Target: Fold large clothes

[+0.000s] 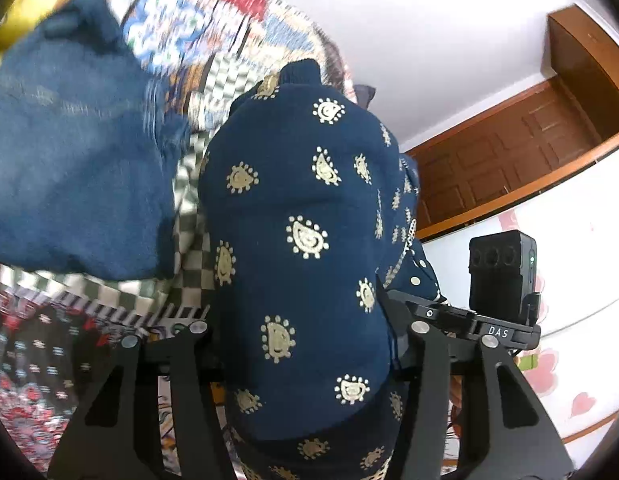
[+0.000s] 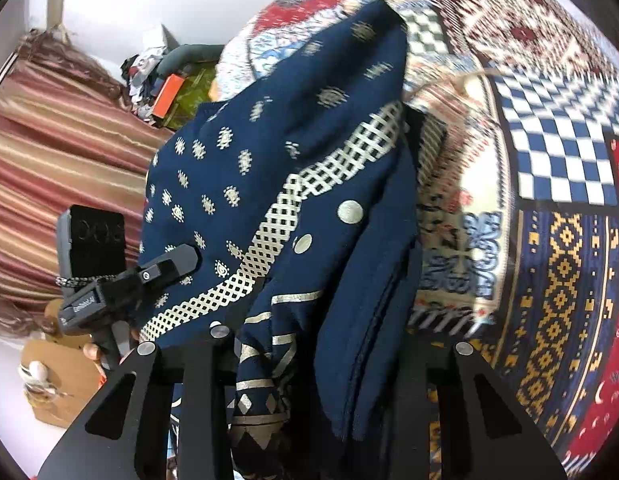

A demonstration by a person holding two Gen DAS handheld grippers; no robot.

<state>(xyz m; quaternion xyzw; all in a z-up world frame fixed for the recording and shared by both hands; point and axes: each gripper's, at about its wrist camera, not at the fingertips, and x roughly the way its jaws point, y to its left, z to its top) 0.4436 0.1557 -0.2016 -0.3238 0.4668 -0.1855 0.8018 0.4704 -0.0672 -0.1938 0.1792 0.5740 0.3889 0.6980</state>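
Left gripper (image 1: pixel 305 320) clamped on a bunched navy garment (image 1: pixel 301 216) above a patchwork bedspread (image 1: pixel 213 48).

The cloth, dotted with pale gold teardrop prints, bulges up between the two black fingers (image 1: pixel 425 344) and hides their tips. A plain blue piece of clothing (image 1: pixel 69 168), blurred, hangs at the left over the checkered part of the spread. The other gripper (image 1: pixel 489 320), with its small black camera, sits just right of the navy bundle. Behind are a white wall (image 1: pixel 429 32) and a brown wooden door (image 1: pixel 509 152).
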